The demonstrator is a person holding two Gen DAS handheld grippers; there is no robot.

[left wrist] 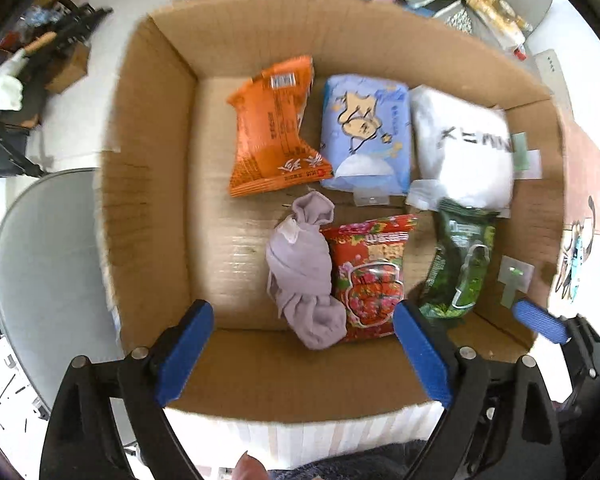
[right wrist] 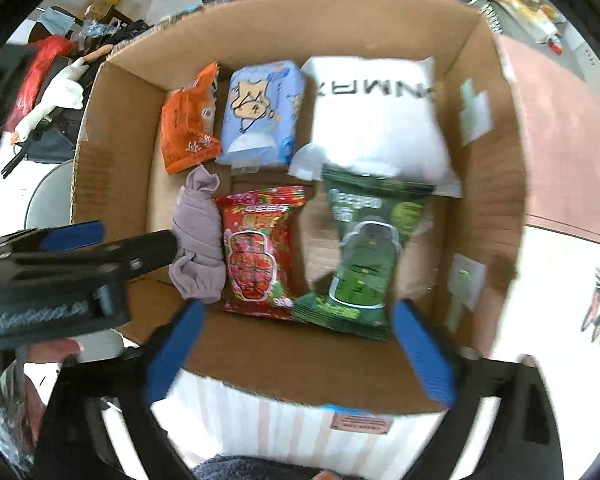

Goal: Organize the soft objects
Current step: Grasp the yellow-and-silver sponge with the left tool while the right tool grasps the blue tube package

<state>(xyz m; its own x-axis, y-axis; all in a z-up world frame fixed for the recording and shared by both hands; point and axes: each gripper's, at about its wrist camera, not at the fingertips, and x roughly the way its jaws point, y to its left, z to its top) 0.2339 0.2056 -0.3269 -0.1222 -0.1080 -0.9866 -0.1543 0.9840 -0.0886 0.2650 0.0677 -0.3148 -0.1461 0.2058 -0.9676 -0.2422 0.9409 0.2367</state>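
Both the left tongs (left wrist: 304, 354) and right tongs (right wrist: 296, 350) gape wide, empty, above the open brown cardboard box (left wrist: 156, 184). Inside, a rolled lilac cloth bundle (left wrist: 304, 272) touches a red flowered snack packet (left wrist: 370, 276).

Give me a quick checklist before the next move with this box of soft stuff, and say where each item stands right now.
1. Left gripper open and empty: ok.
2. Right gripper open and empty: ok.
3. Both grippers above the cardboard box, clear of its walls: ok.
4. Six items lie inside: orange packet, blue pack, white pack, grey cloth bundle, red packet, green packet: ok.
5. More soft objects left outside: cannot tell.
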